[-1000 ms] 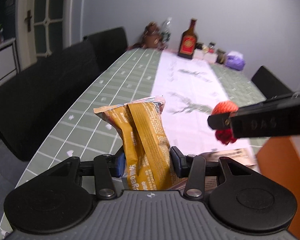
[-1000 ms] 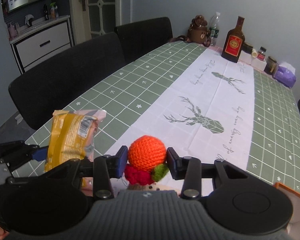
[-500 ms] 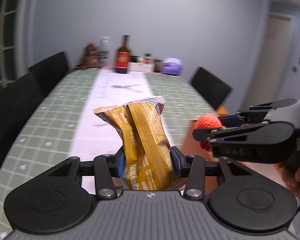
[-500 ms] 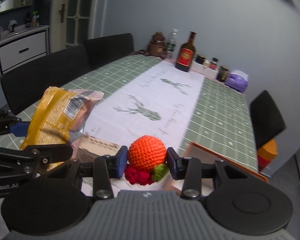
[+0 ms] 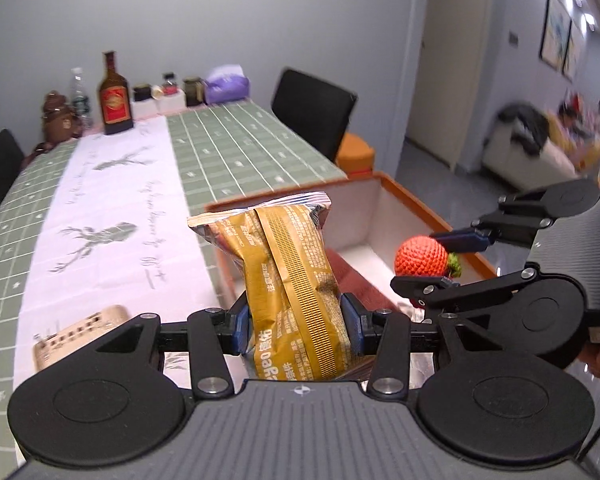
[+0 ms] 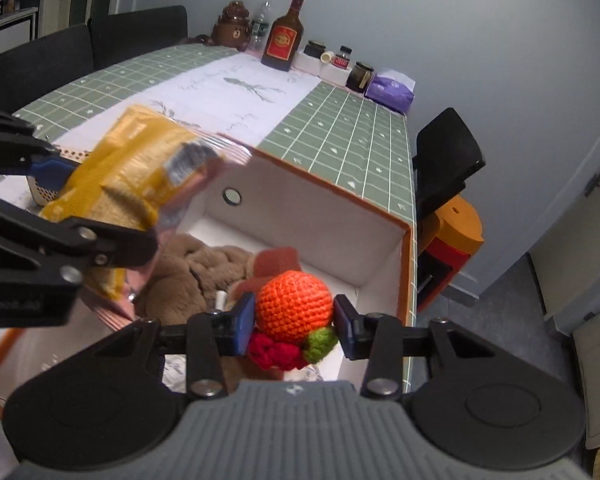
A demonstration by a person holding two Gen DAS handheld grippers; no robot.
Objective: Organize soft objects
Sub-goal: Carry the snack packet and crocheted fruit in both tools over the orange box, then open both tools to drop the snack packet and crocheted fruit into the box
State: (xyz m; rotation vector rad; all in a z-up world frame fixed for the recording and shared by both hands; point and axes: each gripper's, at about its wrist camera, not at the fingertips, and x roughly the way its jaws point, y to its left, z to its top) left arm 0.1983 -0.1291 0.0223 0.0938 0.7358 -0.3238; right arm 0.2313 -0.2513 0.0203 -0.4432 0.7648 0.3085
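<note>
My left gripper [image 5: 296, 326] is shut on a yellow snack bag [image 5: 288, 280] and holds it upright above the near left part of an orange-rimmed white box [image 5: 384, 216]. My right gripper [image 6: 294, 326] is shut on an orange crocheted ball [image 6: 294, 310] with red and green bits, over the open box [image 6: 324, 216]. The ball also shows in the left wrist view [image 5: 420, 257], and the bag in the right wrist view [image 6: 132, 172]. A brown plush toy [image 6: 188, 276] lies inside the box.
The box stands at the near right corner of a long table with a green checked cloth [image 6: 352, 136] and a white deer runner [image 5: 112, 216]. A brown bottle [image 6: 283, 38], jars and a purple pack [image 6: 390, 90] stand at the far end. Black chairs [image 6: 444, 160] flank the table.
Both grippers have swung right with their loads, from over the table runner to above the open box. The box's inside and the plush toy have come into view.
</note>
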